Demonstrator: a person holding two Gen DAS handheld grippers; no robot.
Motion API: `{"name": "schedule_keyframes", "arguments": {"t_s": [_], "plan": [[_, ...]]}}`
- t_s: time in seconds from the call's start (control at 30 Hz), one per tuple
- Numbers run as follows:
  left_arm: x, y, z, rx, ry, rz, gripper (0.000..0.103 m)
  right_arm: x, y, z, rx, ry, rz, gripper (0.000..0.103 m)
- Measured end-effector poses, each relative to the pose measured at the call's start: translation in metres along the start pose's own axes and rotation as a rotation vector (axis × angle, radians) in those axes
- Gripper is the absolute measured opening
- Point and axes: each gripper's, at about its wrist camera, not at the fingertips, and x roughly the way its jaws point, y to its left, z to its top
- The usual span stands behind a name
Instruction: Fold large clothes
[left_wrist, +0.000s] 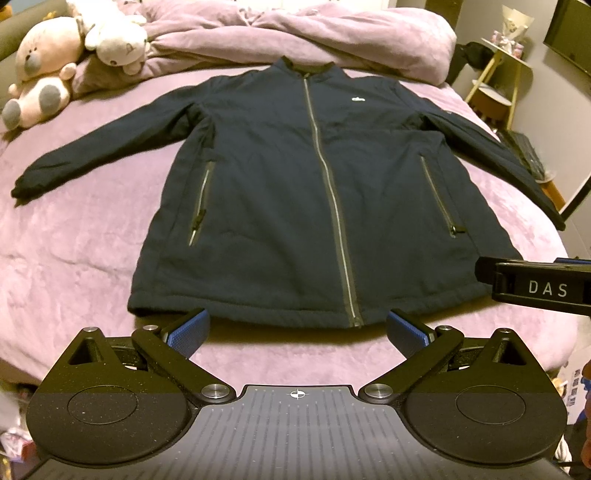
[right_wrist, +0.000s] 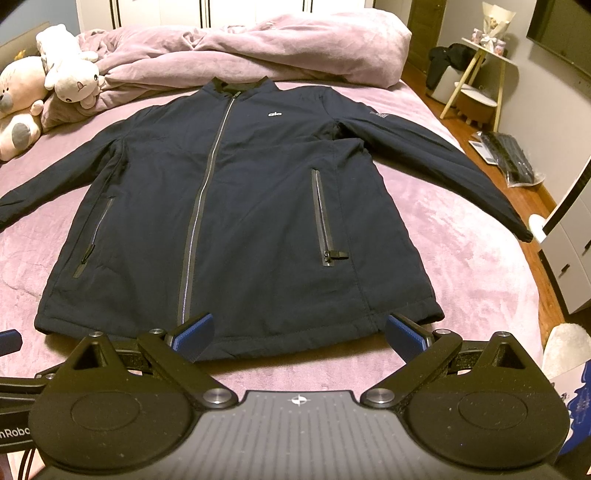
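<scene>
A dark navy zip-up jacket (left_wrist: 295, 192) lies flat and face up on a purple bed, zipped shut, collar at the far end, both sleeves spread out to the sides. It also shows in the right wrist view (right_wrist: 251, 206). My left gripper (left_wrist: 297, 328) is open and empty, hovering just in front of the jacket's bottom hem near the zipper end. My right gripper (right_wrist: 299, 332) is open and empty, at the hem's right half. The right gripper's body also shows at the right edge of the left wrist view (left_wrist: 539, 288).
The purple bed cover (left_wrist: 74, 251) lies under the jacket. A bunched purple duvet (left_wrist: 295, 33) lies past the collar. Plush toys (left_wrist: 48, 70) sit at the far left. A small yellow-legged table (right_wrist: 480, 74) and wood floor lie to the right of the bed.
</scene>
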Motion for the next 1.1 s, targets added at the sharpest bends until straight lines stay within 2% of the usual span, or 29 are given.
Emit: {"name": "schedule_keyframes", "arguments": {"t_s": [1.1], "plan": [[0.0067,0.0050,0.0000,-0.033,0.011,-0.035,0.103,0.0078,-0.0039,-0.0027,0.014,0.023,0.011,0.099]]}}
